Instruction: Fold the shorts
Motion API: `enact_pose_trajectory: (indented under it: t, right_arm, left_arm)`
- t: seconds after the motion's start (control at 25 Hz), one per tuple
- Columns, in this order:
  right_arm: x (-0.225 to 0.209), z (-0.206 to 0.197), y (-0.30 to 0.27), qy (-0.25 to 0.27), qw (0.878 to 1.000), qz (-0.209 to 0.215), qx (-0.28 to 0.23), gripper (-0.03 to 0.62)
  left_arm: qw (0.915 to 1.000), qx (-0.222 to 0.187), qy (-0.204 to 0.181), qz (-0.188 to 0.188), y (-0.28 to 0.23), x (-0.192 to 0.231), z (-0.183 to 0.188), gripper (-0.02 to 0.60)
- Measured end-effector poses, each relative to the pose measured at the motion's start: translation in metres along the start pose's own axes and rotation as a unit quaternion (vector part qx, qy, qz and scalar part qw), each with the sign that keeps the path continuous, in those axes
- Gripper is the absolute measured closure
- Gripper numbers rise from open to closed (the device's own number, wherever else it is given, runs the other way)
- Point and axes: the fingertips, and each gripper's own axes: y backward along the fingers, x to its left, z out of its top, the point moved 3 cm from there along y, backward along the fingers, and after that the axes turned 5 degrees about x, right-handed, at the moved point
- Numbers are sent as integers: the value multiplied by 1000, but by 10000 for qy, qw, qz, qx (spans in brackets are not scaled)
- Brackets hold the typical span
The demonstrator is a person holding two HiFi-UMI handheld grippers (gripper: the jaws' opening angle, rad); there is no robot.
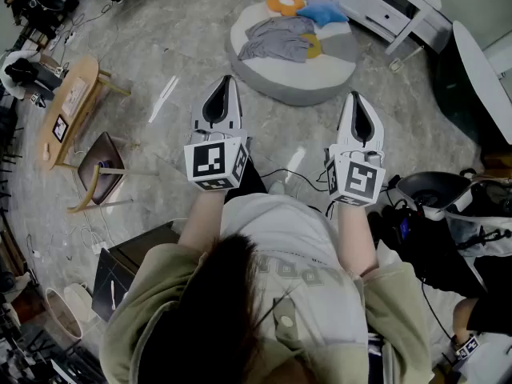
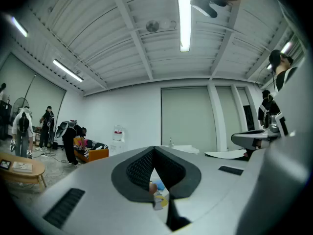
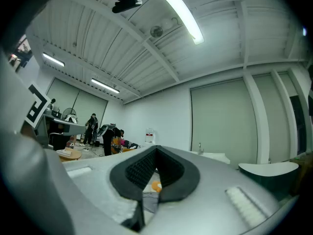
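The grey shorts [image 1: 276, 38] lie crumpled on a round grey-and-white floor cushion [image 1: 304, 82] at the top middle of the head view. An orange pad [image 1: 284, 2], a blue cloth [image 1: 324, 10] and a yellow piece lie beside them. My left gripper [image 1: 227, 80] and right gripper [image 1: 357, 96] are held side by side in front of the person, well short of the cushion and above the floor. Both are shut with nothing between the jaws. Each gripper view shows its own closed jaws, the left gripper [image 2: 154, 150] and the right gripper [image 3: 156, 149], pointing level across the room.
A wooden oval table [image 1: 68, 106] and a chair [image 1: 100, 174] stand at the left. A white cabinet [image 1: 376, 2] and a white table top [image 1: 484, 70] are at the right. A dark box [image 1: 120, 270] and cables lie near the person's feet. People [image 2: 22, 131] stand far off.
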Motion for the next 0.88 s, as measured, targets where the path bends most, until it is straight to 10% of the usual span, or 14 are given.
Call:
enact_pose_trajectory:
  t: [0.88]
  right_arm:
    - [-7,3,-22,14,9998,183,41,595]
  left_arm:
    - [9997,89,-218,11,-24,-3,9,572]
